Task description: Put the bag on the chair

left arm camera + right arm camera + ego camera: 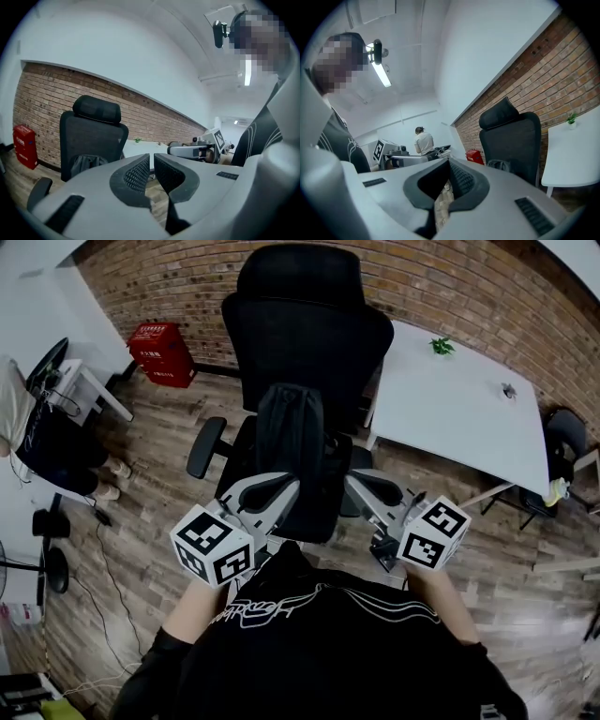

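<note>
Two idle tools: the left tongs (286, 484) and right tongs (356, 481) are fully closed on nothing, at six o'clock by the person's chest. The black bag (291, 427) rests on the office chair (309, 324) seat at twelve o'clock, so the task looks finished.

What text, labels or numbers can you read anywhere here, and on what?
None readable.
Red crate: white print, too small to read.
Person's black shirt: white script, too blurred to read.
Left cube, right cube: square markers only, no words.
</note>
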The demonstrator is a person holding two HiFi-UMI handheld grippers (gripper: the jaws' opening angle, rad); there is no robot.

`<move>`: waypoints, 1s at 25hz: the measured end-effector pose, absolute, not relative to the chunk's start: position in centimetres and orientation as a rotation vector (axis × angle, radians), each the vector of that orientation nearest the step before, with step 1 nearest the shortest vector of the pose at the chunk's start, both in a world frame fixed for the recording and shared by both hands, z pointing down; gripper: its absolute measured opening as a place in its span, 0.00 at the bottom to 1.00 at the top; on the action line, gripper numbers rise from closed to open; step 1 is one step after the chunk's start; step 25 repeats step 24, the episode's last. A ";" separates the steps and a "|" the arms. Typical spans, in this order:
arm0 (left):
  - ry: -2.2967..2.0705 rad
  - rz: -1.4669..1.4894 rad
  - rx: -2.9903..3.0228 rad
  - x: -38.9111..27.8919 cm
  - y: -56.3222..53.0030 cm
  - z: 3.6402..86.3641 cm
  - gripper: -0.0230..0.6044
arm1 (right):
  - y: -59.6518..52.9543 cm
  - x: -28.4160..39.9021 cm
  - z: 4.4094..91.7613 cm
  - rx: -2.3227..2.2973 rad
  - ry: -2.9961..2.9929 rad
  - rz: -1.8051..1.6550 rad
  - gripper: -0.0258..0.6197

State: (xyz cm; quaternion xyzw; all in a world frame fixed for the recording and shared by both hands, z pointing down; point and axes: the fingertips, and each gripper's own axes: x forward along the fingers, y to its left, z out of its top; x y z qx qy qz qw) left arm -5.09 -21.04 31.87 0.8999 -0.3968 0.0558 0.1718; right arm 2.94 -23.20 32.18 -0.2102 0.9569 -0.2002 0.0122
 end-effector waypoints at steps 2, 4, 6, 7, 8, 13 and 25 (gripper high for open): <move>-1.128 0.171 2.558 -4.8 -21.1 32.1 0.11 | -23.2 3.1 32.5 -0.667 2.984 -0.631 0.03; -1.120 0.171 2.555 -4.5 -21.1 32.2 0.11 | -23.1 3.3 32.9 -0.673 2.988 -0.646 0.03; -1.113 0.173 2.553 -4.3 -21.1 32.3 0.11 | -23.0 3.4 33.3 -0.676 2.994 -0.660 0.03; -1.109 0.175 2.551 -4.3 -21.1 32.4 0.11 | -23.0 3.5 33.5 -0.677 2.994 -0.668 0.03; -1.105 0.177 2.549 -4.3 -21.1 32.6 0.11 | -23.0 3.5 33.8 -0.678 2.993 -0.677 0.03; -1.085 0.197 2.536 -4.2 -21.0 33.7 0.11 | -22.8 3.4 34.7 -0.680 3.007 -0.704 0.03; -1.067 0.213 2.533 -4.0 -21.6 34.4 0.11 | -23.4 3.3 35.6 -0.703 3.038 -0.693 0.03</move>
